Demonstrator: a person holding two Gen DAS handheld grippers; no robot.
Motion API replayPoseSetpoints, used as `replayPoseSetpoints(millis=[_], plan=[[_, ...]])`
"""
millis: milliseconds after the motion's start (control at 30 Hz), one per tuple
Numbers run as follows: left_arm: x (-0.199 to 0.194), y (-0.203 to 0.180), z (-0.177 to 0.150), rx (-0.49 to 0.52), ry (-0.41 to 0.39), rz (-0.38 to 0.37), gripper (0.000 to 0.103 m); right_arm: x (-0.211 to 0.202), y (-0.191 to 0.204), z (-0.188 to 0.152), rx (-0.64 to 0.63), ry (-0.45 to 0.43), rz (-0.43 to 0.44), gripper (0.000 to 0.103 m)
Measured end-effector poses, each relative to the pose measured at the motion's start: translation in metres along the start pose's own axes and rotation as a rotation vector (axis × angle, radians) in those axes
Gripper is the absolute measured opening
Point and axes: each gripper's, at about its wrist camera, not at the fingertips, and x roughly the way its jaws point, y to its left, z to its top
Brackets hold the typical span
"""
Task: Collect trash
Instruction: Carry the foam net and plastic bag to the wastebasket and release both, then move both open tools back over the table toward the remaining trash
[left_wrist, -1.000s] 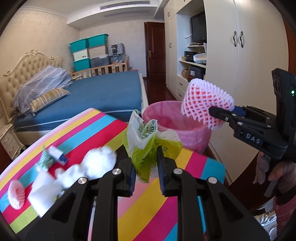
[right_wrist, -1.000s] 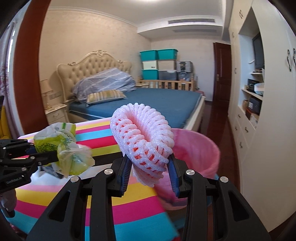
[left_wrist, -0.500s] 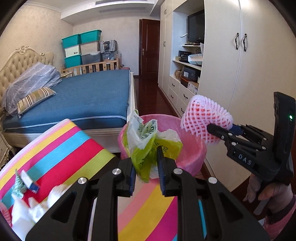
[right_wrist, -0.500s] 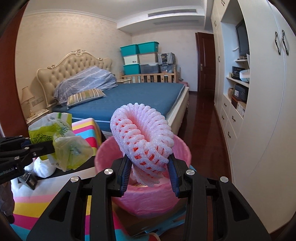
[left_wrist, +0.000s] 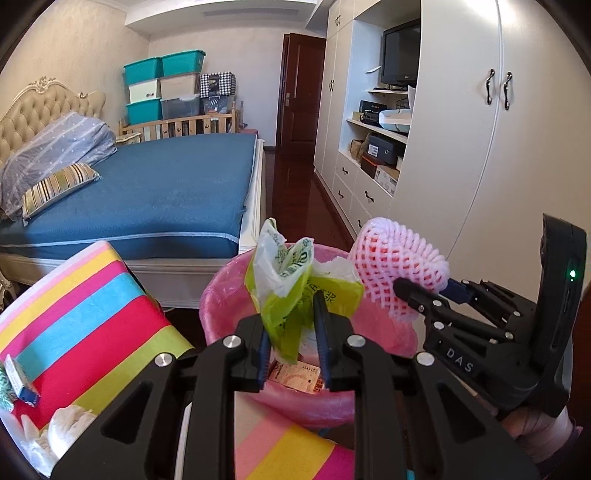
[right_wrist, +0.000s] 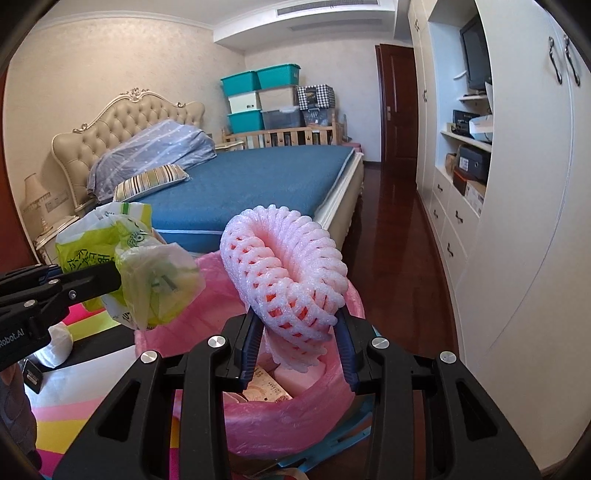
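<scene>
My left gripper (left_wrist: 290, 325) is shut on a crumpled yellow-green plastic bag (left_wrist: 295, 291) and holds it over the pink-lined trash bin (left_wrist: 218, 306). My right gripper (right_wrist: 299, 332) is shut on a pink foam fruit net (right_wrist: 284, 273) and holds it over the same bin (right_wrist: 332, 402). In the right wrist view the bag (right_wrist: 144, 269) hangs at the left. In the left wrist view the net (left_wrist: 399, 273) sits at the right. Paper scraps (right_wrist: 266, 391) lie inside the bin.
A striped table (left_wrist: 85, 306) lies left of the bin, with white tissue (left_wrist: 62, 432) and a small wrapper (left_wrist: 18, 380) on it. A blue bed (left_wrist: 147, 195) stands behind. White wardrobes (left_wrist: 480, 147) line the right side above dark wood floor (right_wrist: 399, 258).
Both grippers moved right from above the striped table to over the pink bin, still holding the bag and the foam net. The bin's inside now shows below them.
</scene>
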Motion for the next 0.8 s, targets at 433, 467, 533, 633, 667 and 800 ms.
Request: replayPoseSetpoints(millis=[433, 467, 533, 633, 667, 800], plan=[[0.017, 0.026, -0.003, -0.079, 0.019, 0.032, 0.068, 0.015, -0.003, -0.001, 0.032, 0.014, 0.000, 0.068], [0.013, 0.028, -0.004, -0.071, 0.015, 0.044, 0.074, 0.011, -0.003, -0.001, 0.029, 0.005, 0.000, 0.068], [0.003, 0.031, -0.007, -0.057, 0.001, 0.062, 0.085, 0.003, -0.004, -0.001, 0.031, -0.005, 0.000, 0.068], [-0.015, 0.034, -0.014, -0.036, -0.029, 0.098, 0.097, -0.009, -0.002, 0.001, 0.039, -0.023, 0.011, 0.069], [-0.022, 0.034, -0.018, -0.029, -0.035, 0.107, 0.098, -0.012, -0.001, 0.001, 0.037, -0.024, 0.015, 0.070], [-0.045, 0.042, -0.031, -0.026, -0.042, 0.125, 0.098, -0.024, 0.014, -0.002, 0.015, -0.025, 0.025, 0.077]])
